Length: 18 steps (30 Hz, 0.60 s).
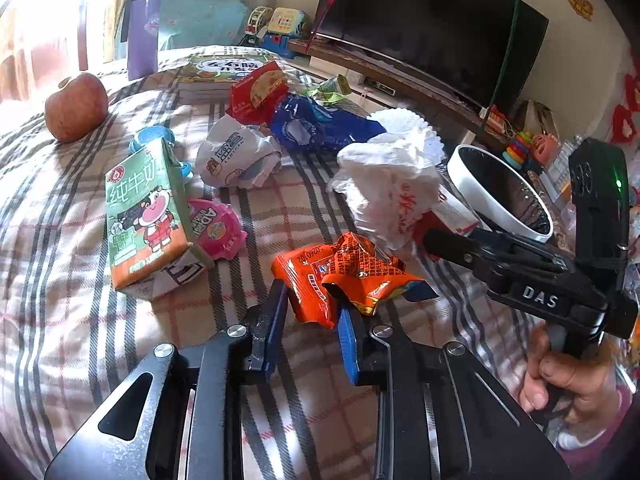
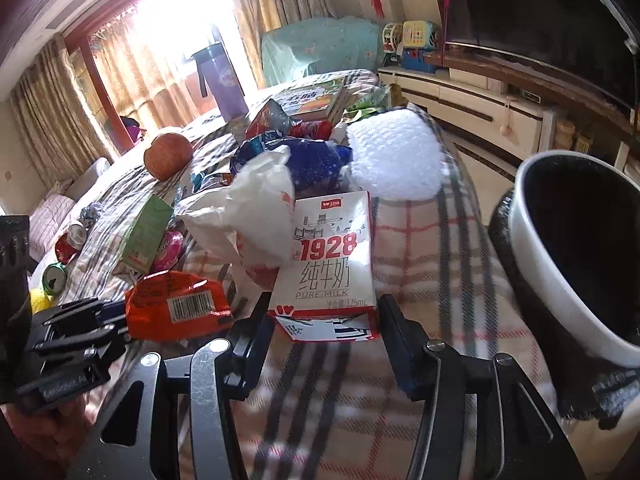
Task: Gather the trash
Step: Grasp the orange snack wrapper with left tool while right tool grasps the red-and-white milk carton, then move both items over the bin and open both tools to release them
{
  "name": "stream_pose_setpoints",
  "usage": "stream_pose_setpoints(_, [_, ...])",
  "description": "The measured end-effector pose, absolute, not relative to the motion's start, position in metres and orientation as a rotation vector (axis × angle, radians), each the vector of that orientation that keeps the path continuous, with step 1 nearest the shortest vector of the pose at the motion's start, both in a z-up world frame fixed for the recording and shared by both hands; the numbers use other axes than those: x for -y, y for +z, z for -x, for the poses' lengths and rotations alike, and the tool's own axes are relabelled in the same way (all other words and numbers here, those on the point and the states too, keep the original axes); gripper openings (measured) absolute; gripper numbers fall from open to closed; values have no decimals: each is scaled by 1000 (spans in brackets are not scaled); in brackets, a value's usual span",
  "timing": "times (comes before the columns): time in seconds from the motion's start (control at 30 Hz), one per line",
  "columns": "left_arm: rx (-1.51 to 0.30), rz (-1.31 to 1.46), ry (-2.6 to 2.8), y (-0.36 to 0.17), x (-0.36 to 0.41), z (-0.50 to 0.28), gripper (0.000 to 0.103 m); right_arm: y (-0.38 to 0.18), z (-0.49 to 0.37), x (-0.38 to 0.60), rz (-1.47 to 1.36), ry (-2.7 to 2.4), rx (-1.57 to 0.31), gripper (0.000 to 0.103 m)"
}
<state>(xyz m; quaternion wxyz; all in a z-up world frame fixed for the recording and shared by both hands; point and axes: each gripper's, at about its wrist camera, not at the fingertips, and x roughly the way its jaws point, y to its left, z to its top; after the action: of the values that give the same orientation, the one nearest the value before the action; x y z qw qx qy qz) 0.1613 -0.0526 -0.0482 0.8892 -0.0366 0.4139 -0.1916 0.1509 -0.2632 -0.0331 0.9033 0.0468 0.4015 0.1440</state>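
Note:
An orange snack wrapper (image 1: 348,276) lies crumpled on the plaid cloth (image 1: 60,280). My left gripper (image 1: 312,304) is shut on the wrapper's near edge, blue pads pinching it. From the right wrist view the same wrapper (image 2: 176,304) sticks out of the left gripper (image 2: 120,320). A white and red "1928" milk carton (image 2: 328,264) stands between the fingers of my right gripper (image 2: 324,316), both pads against its sides. In the left wrist view the right gripper (image 1: 440,236) reaches under a white plastic bag (image 1: 392,184). A white-rimmed bin with a black liner (image 2: 536,280) stands to the right.
More litter lies on the cloth: a green milk carton (image 1: 148,216), a pink lid (image 1: 212,228), a crumpled paper wrapper (image 1: 236,156), a blue bag (image 1: 316,124) and a red pack (image 1: 256,92). An apple (image 1: 76,106), books (image 1: 216,70) and a purple cup (image 1: 140,28) sit beyond.

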Motion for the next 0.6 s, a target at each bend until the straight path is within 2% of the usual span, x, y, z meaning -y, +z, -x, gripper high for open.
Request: stream_pose_setpoints(0.6, [-834,-20,-491,-23,111,-139,21,4,-93,327,-170,208,-722,52])
